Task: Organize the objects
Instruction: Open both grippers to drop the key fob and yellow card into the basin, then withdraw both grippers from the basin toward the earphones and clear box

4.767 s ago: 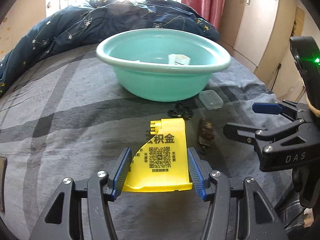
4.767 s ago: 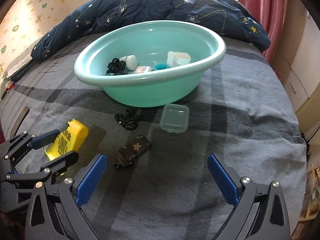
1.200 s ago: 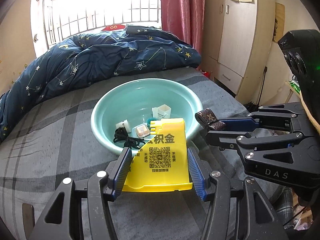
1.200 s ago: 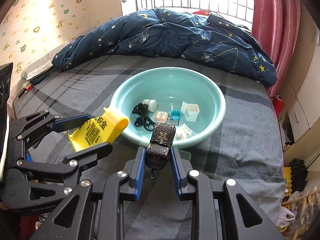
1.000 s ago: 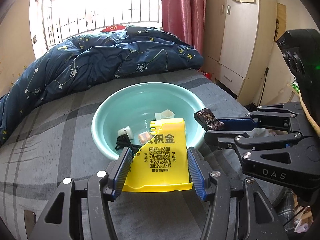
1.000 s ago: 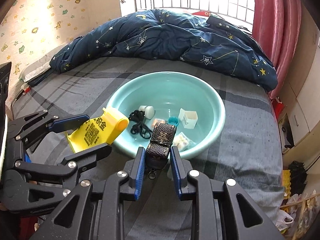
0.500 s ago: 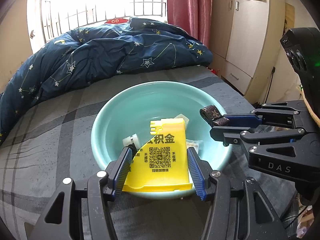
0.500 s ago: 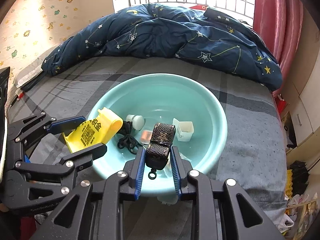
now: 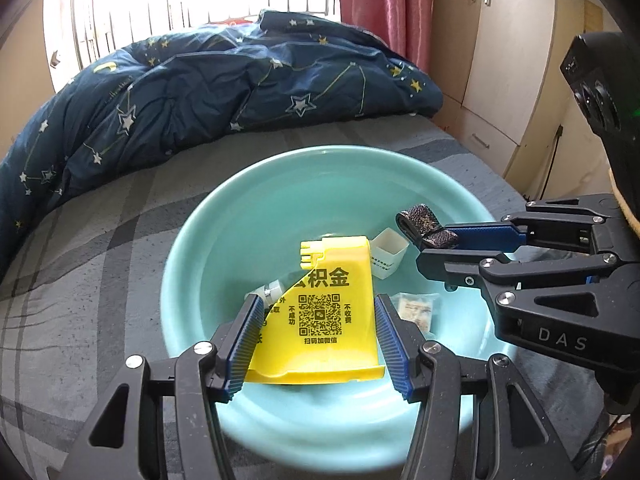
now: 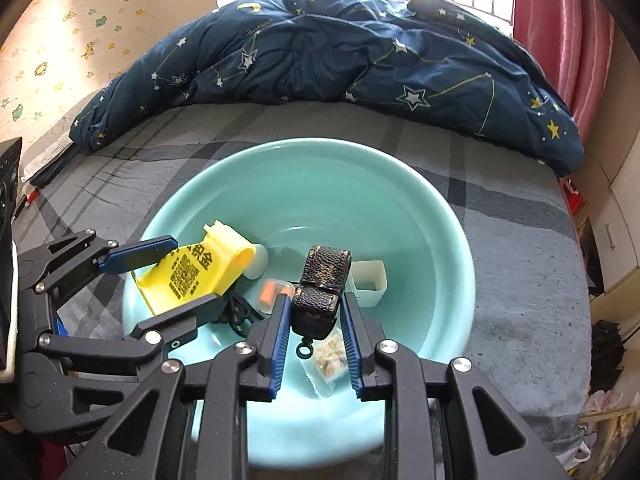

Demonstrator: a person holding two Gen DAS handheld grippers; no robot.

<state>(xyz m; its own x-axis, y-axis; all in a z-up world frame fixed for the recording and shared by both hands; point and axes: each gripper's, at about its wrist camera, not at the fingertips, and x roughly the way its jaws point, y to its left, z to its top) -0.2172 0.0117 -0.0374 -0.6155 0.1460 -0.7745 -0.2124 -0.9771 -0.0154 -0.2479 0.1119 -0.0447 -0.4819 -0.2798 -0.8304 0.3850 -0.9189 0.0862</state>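
Note:
A turquoise basin (image 9: 192, 264) (image 10: 448, 240) sits on the grey striped bed. My left gripper (image 9: 318, 312) (image 10: 168, 276) is shut on a yellow plastic stand with a QR code (image 9: 328, 308) (image 10: 200, 272) and holds it above the basin's left half. My right gripper (image 10: 314, 308) (image 9: 432, 248) is shut on a small brown patterned pouch (image 10: 322, 284) (image 9: 424, 226) with a metal ring, held over the basin's middle. Inside the basin lie a white square cup (image 10: 370, 280), a clear packet (image 10: 330, 356), a black cord (image 10: 236, 312), a small orange case (image 10: 276, 290) and a white roll (image 10: 258, 262).
A dark blue star-print duvet (image 10: 340, 52) is heaped along the far side of the bed. Pink curtains (image 9: 384, 8) and pale cupboards (image 9: 504, 60) stand at the right. The bed's right edge (image 10: 576, 320) drops off to clutter on the floor.
Both grippers have moved forward and down from in front of the basin to above its inside, still holding the yellow stand and the pouch. The basin now looks larger and nearer.

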